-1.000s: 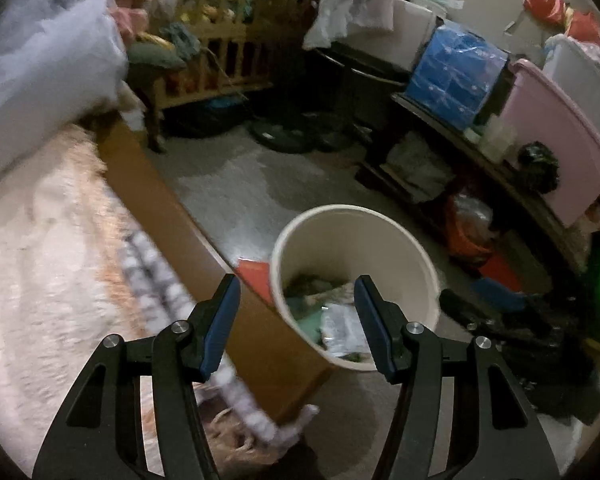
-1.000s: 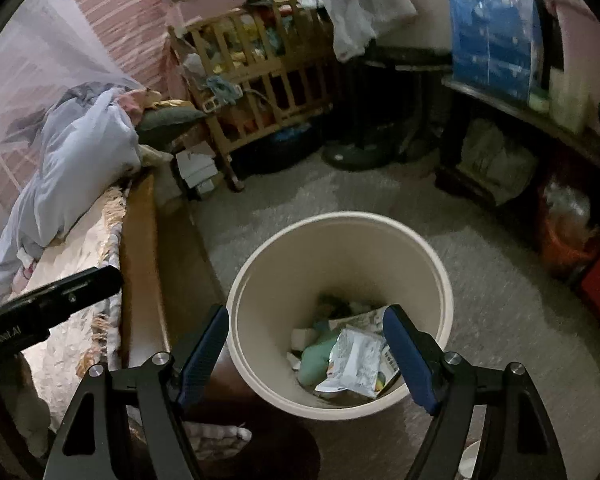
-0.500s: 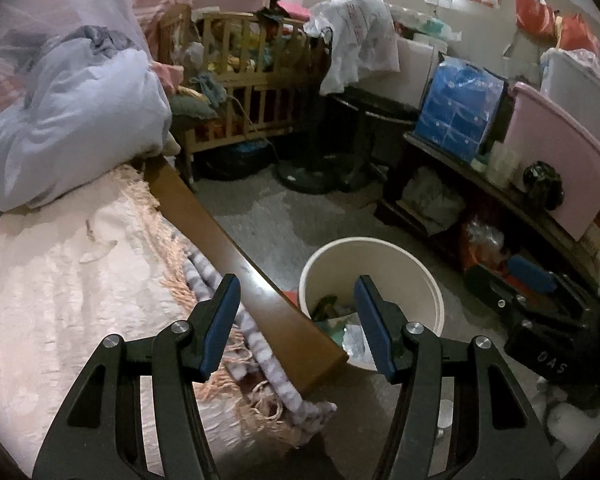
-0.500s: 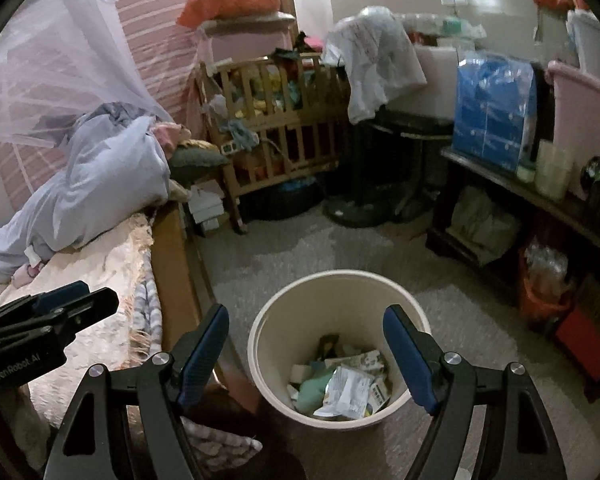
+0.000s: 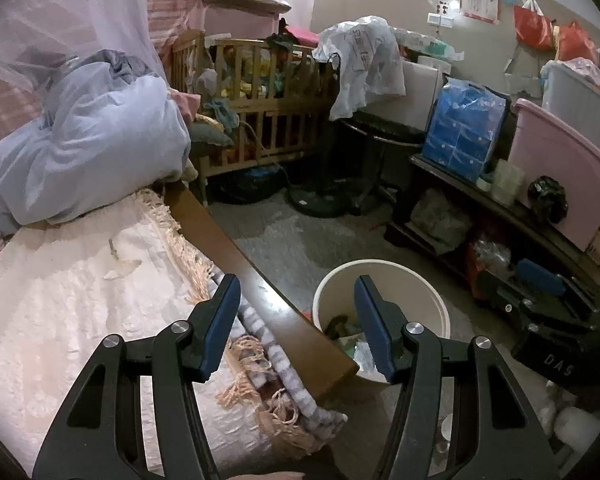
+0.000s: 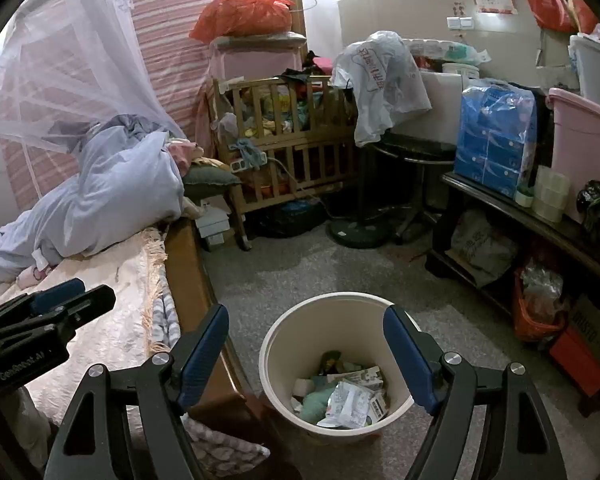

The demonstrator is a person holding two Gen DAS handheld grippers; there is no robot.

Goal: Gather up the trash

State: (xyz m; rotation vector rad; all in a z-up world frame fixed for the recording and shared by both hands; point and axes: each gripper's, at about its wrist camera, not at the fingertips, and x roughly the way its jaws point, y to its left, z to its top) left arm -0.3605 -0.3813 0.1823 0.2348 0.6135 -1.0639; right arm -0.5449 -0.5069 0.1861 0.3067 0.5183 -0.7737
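Nearest in each wrist view are the tools themselves. The left hand-held gripper stands released, its blue pads apart with nothing between them; behind the gap lie the bed's wooden side rail and the bin. The right hand-held gripper is likewise released and empty, its jaws set wider and framing the bin from above.

Just beyond the right gripper, on the floor beside the bed rail, stands the cream waste bin. The collected trash lies at its bottom: crumpled foil or plastic wrappers, a small printed carton and a pale green piece. These items appear light, thin and easily crushed; film wrappers are likely slippery, so a pinch on a folded edge or a crumpled ridge should hold better than one on a flat face.

Further left, on the pale bedspread, lie one or two small light scraps; whether these are trash cannot be told. If they are, they would be flat and limp, and should be taken at a raised corner without catching the fabric.

Farther back are the blue bedding heap, the wooden crib and the low shelf with a pink tub.
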